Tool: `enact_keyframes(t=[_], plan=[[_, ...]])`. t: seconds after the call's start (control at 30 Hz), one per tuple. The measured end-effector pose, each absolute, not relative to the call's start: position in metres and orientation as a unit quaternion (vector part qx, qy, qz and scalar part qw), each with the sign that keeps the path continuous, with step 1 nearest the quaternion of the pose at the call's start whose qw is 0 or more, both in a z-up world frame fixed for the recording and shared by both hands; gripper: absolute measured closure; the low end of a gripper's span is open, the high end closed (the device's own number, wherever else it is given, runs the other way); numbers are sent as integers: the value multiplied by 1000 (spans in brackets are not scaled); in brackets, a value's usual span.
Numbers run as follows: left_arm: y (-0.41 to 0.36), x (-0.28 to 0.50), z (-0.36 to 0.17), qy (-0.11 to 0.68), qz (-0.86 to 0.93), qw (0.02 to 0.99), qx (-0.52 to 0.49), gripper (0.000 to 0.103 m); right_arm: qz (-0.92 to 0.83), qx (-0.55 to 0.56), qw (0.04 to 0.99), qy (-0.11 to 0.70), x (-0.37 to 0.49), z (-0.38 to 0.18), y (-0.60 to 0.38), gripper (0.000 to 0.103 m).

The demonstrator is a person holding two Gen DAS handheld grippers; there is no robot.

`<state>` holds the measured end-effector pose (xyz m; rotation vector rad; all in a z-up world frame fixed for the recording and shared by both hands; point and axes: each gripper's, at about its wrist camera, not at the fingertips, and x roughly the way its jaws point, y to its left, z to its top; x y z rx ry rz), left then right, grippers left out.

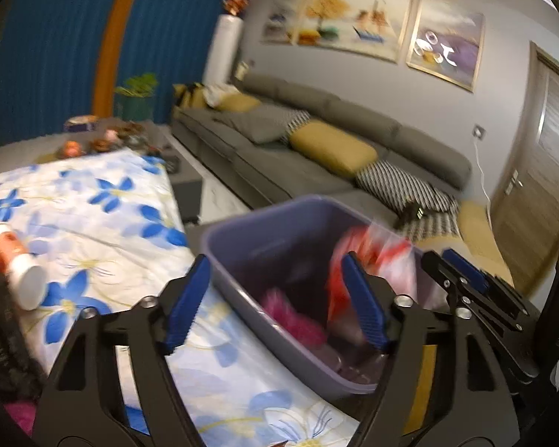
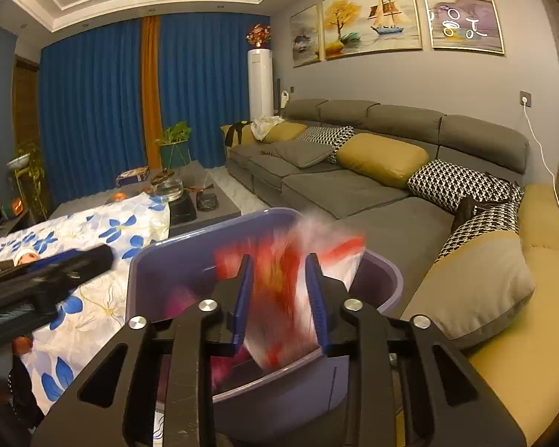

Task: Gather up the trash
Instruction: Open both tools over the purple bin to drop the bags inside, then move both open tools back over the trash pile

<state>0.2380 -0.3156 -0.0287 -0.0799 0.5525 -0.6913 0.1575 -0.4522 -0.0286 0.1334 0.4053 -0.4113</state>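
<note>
A purple bin [image 1: 242,260] [image 2: 156,272] stands at the edge of the flower-print cloth. A red and white wrapper [image 2: 283,298] [image 1: 376,257], blurred by motion, is in the bin's mouth between my right gripper's [image 2: 279,301] fingers, which stand apart beside it. My left gripper [image 1: 275,301] is open and empty over the bin's near-left rim. Pink trash [image 1: 290,309] lies inside the bin. A red and white bottle [image 1: 18,260] lies on the cloth at the left.
The flower-print cloth [image 1: 104,216] covers the table. A grey sofa [image 2: 354,182] with yellow and patterned cushions runs along the right. A glass jar [image 2: 166,185] and small items sit on the far grey table. Black items lie at the lower left [image 1: 3,335].
</note>
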Motion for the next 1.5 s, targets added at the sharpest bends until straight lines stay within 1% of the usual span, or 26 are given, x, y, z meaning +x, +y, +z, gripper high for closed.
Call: enact_keyframes(t=[0.07, 0.13, 0.17, 0.23, 0.3, 0.4, 0.57, 0.7, 0.9, 1.03, 1.2, 1.37, 1.5], plan=[[-307, 232, -24, 260, -316, 912, -35, 21, -206, 69, 957, 193, 151, -27, -451, 59], [-293, 221, -17, 245, -294, 923, -32, 18, -210, 71, 958, 184, 144, -24, -447, 52], [-289, 217, -14, 240, -287, 927, -30, 17, -210, 73, 959, 178, 139, -22, -445, 47], [-277, 206, -8, 232, -272, 933, -29, 16, -210, 73, 961, 163, 130, -17, -436, 33], [-262, 194, -2, 226, -260, 938, -30, 16, -209, 70, 964, 152, 123, -13, -426, 25], [-238, 176, 5, 213, -246, 945, -28, 15, -193, 67, 969, 135, 111, -5, -406, 19], [-180, 149, 10, 192, -190, 962, -30, 15, -149, 68, 979, 122, 100, 2, -367, 17], [-135, 136, 7, 183, -131, 974, -26, 15, -101, 64, 985, 125, 99, 2, -329, 17], [-60, 125, -5, 192, -45, 980, -39, 15, -37, 59, 987, 148, 109, -6, -271, 17], [-24, 118, -10, 187, -4, 981, -44, 15, -4, 42, 985, 168, 123, -14, -240, 17], [12, 117, -14, 188, 35, 979, -67, 15, 26, 25, 979, 198, 144, -26, -206, 17], [33, 118, -16, 187, 62, 977, -81, 15, 44, 14, 976, 212, 160, -33, -186, 17], [42, 121, -19, 188, 74, 976, -79, 15, 55, 9, 974, 219, 177, -37, -175, 21]])
